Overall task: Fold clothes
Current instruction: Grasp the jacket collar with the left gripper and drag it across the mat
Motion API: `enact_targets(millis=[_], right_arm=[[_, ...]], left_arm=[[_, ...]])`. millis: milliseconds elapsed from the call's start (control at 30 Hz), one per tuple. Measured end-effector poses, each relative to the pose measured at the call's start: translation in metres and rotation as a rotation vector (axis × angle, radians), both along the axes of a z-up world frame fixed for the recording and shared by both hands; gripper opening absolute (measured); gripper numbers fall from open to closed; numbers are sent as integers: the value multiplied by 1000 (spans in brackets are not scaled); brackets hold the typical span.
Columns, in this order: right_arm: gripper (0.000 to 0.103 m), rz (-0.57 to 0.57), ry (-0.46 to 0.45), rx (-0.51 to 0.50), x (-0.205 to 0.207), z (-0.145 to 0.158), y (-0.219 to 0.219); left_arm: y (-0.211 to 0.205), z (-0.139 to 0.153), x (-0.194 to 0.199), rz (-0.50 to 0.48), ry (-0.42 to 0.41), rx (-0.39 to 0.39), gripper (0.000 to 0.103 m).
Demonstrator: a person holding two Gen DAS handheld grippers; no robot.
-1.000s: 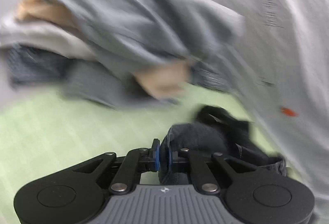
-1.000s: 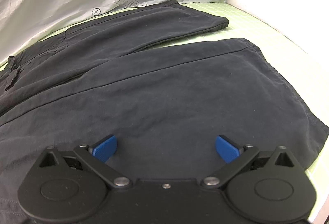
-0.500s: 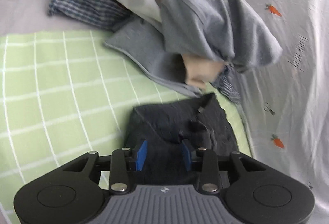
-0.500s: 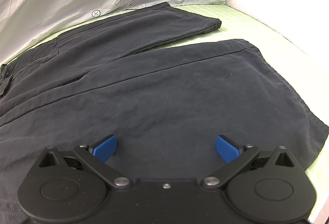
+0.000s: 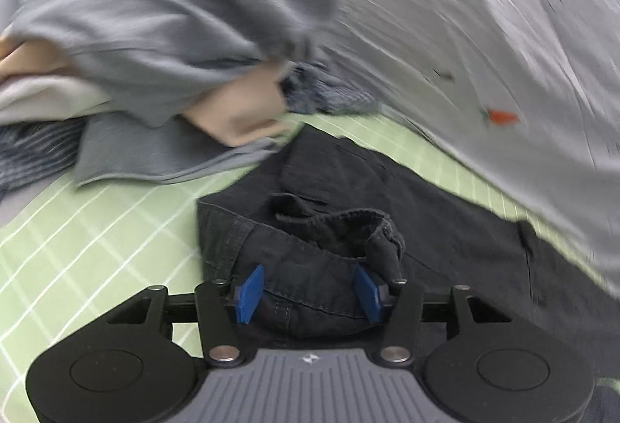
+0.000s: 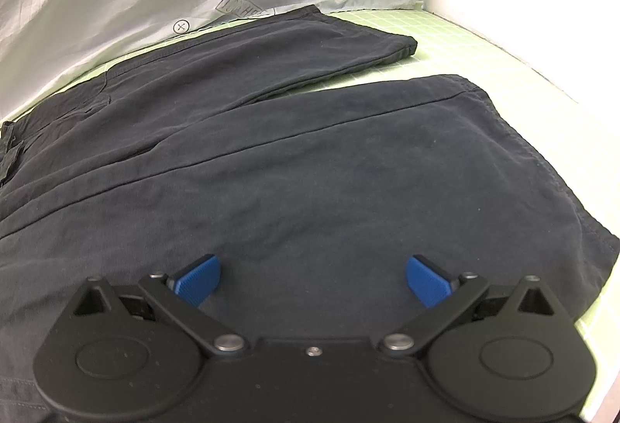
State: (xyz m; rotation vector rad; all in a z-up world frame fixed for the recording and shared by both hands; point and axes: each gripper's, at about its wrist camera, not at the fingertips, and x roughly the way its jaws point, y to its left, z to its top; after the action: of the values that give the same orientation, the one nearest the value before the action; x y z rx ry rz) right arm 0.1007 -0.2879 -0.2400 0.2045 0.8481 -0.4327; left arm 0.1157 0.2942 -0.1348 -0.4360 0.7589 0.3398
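Looking down our left claw (image 5: 308, 291), we see the trousers (image 5: 426, 229) spread dark on the green checked sheet (image 5: 97, 248), and they're our landmark for everything here. The waistband (image 5: 310, 268) end sits bunched right in front of the claw, rumpled, with a loose flap curling up just past the blue pads (image 5: 248, 287). The jaws are opening, about halfway apart; the waistband fold lies between them, but the pads don't seem to press on it, so we'd say nothing is gripped.

Beyond the waistband, away from us, there's a pile of clothes (image 5: 162, 35): a grey top draped over the heap, something beige poking out under it, a striped blue piece at the side. The pile's near edge almost touches the trousers' far corner. A pale carrot-print cloth (image 5: 484, 35) runs along the trousers' far side; it's blurred in this view.

From our right claw (image 6: 313, 279) the legs show: both lie flat on the sheet and splay apart toward the hems, the far leg (image 6: 271, 50) running beside the carrot cloth, the near leg (image 6: 329, 171) right under the claw. That claw is wide open over the near leg, holding nothing.
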Motion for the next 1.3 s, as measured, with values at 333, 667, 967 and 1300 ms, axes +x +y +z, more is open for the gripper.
enact_targets(millis=[333,667,967,1300], right_arm=[[103,-6,-7,-3,1,-1,2],[103,-4,-22,-11,-1,-2,2],[103,-9,-24,-13,0,-2,4],[103,-1,-12,-8,1,0,1]], left_arm=[[-30,-32,36,-160,112,120,61],[-21,-41,30,-82,71,68,25],[37,-3,-40,236,-25,-30,8],[81,-41,-88,480,118,-113,9]])
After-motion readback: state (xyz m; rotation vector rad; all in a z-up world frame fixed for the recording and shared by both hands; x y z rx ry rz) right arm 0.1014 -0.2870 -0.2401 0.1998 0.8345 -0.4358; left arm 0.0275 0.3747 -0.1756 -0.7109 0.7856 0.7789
